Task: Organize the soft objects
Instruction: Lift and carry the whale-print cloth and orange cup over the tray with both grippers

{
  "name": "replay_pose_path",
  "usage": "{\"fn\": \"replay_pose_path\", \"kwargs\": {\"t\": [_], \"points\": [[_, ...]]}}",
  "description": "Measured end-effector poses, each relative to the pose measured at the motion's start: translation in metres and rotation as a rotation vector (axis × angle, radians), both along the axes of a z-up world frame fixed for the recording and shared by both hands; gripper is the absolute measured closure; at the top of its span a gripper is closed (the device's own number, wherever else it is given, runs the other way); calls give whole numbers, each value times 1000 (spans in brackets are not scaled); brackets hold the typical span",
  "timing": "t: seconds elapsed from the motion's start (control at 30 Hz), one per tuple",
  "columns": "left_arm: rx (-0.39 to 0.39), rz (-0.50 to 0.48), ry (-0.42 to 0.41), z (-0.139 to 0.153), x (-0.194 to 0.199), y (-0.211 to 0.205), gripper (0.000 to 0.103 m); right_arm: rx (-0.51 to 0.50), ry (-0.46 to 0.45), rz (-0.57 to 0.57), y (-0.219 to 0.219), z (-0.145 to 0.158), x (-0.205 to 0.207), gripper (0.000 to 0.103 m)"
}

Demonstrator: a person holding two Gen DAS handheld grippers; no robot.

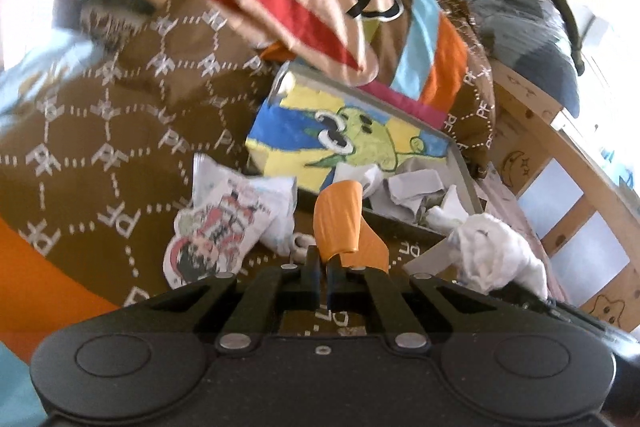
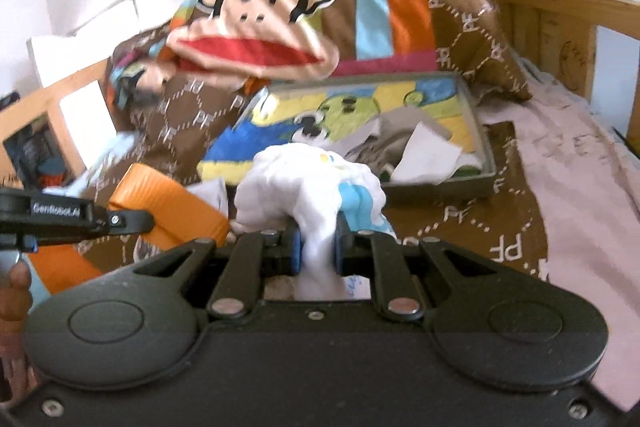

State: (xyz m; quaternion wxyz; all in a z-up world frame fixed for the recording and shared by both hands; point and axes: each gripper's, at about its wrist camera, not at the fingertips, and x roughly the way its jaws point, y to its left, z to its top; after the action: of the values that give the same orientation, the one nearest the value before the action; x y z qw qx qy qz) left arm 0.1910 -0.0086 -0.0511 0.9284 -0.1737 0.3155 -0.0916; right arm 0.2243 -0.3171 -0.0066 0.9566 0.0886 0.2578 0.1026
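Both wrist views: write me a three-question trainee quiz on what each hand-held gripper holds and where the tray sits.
1. True or false: the left hand-held gripper is shut on an orange cloth.
2. Multiple choice: what is the right hand-held gripper clamped on? A) the monkey pillow B) a white soft item with blue markings C) a printed paper sheet
3. Fill in: the grey tray with the green cartoon picture lies on the ____ "PF"-patterned blanket.

Key: 1 true; 2 B, the white soft item; 3 brown.
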Motion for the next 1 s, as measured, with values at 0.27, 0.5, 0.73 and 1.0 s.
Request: {"fn": "replay_pose_path", "kwargs": {"t": [0.27,0.5,0.73,1.0], "points": [[35,5,-129,41,11,-7,102,-29,-157,-9,-1,21,10,94],[78,43,-253,67,49,-11,102,-138,-272,-58,-5,32,51,94],[140,39,-336,68,101,-33,102,-186,-298,-111,-16,29,110,94],[181,35,-304,22,158,-58,102,-240,-248,-80,-3,-5,164,94]]}}
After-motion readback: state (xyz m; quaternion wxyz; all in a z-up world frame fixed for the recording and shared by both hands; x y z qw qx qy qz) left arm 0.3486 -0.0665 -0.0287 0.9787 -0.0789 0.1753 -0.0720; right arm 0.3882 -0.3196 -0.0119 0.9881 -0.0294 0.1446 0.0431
